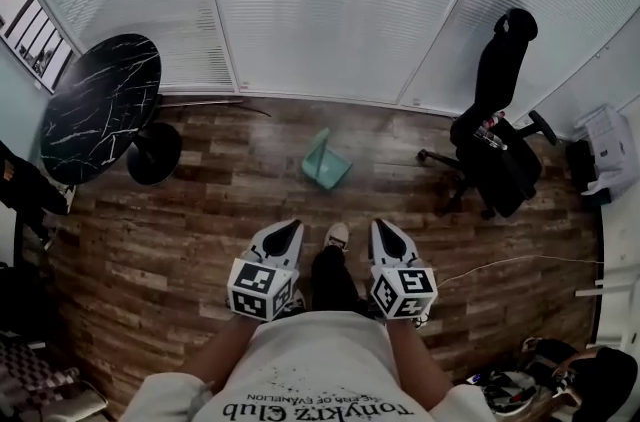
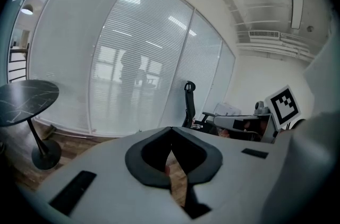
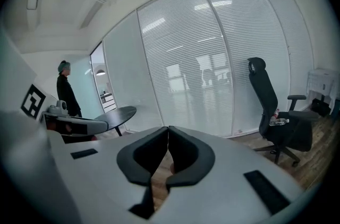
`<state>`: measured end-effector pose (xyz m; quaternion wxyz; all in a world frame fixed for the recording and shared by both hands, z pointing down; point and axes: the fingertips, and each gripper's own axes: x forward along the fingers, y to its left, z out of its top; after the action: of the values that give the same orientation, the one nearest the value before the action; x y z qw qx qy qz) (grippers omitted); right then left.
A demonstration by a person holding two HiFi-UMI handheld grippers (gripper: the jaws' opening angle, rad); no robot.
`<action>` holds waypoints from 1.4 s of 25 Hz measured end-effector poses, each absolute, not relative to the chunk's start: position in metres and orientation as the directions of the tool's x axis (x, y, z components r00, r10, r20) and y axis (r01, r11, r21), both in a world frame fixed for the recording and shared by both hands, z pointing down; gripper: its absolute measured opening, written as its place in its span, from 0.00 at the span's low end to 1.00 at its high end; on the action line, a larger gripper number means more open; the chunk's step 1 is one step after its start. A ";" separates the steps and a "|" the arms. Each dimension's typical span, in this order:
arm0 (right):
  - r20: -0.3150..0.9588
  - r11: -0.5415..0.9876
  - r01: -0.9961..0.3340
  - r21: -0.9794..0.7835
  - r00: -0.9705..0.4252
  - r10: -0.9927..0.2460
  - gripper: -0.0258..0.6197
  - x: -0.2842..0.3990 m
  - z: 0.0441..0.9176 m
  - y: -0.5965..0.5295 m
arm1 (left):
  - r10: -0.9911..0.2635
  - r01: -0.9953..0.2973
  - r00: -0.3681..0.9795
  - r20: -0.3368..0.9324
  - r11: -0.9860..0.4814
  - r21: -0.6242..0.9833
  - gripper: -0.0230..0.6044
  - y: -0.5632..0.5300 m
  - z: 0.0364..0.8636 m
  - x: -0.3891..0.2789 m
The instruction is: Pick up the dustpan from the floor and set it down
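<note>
At the lower centre of the head view, the left gripper (image 1: 291, 227) and the right gripper (image 1: 381, 227) were held side by side at the person's waist, each with its jaws fully closed, tips meeting, and nothing between them. A shoe (image 1: 338, 234) showed between the two. The dustpan (image 1: 326, 162) lay above them in the frame, just above centre, on the floor (image 1: 180, 230), well apart from both grippers and untouched; it appeared tipped at an angle rather than flat. Judged from this state, closed jaws brought to the dustpan would likely push it away instead of seating on an edge, so opening should precede contact. A thin, tilted plastic wall could also slip or pivot out of a shallow pinch. A white cable (image 1: 520, 262) at centre right presented a possible trip hazard. The floor was dark wood-pattern plank, probably smooth enough to let the dustpan slide. Farther out stood a round black table (image 1: 100, 105) at upper left, an office chair (image 1: 500, 150) at right, and a blind-covered glass partition (image 1: 330, 0) across the top.
</note>
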<state>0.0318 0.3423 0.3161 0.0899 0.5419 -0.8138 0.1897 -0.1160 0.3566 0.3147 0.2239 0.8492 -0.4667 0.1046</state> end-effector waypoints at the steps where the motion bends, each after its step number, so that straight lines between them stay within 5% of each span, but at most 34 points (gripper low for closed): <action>1: 0.351 0.347 -0.914 -0.212 -0.402 -0.846 0.08 0.031 0.317 0.334 | -0.747 -0.841 0.540 0.389 -0.462 0.280 0.07 0.348 0.316 -0.116; 19: 0.344 0.446 -0.874 -0.191 -0.485 -0.804 0.08 0.091 0.308 0.091 | -0.791 -0.878 0.477 0.384 -0.413 0.240 0.07 0.118 0.310 -0.057; 35: 0.368 0.410 -0.881 -0.236 -0.472 -0.801 0.08 0.075 0.316 0.047 | -0.755 -0.863 0.506 0.418 -0.444 0.242 0.07 0.061 0.311 -0.058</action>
<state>0.0754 0.0466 0.3159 0.0986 0.5043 -0.8339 0.2013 -0.0582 0.0606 0.3113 0.2155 0.8405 -0.4811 0.1253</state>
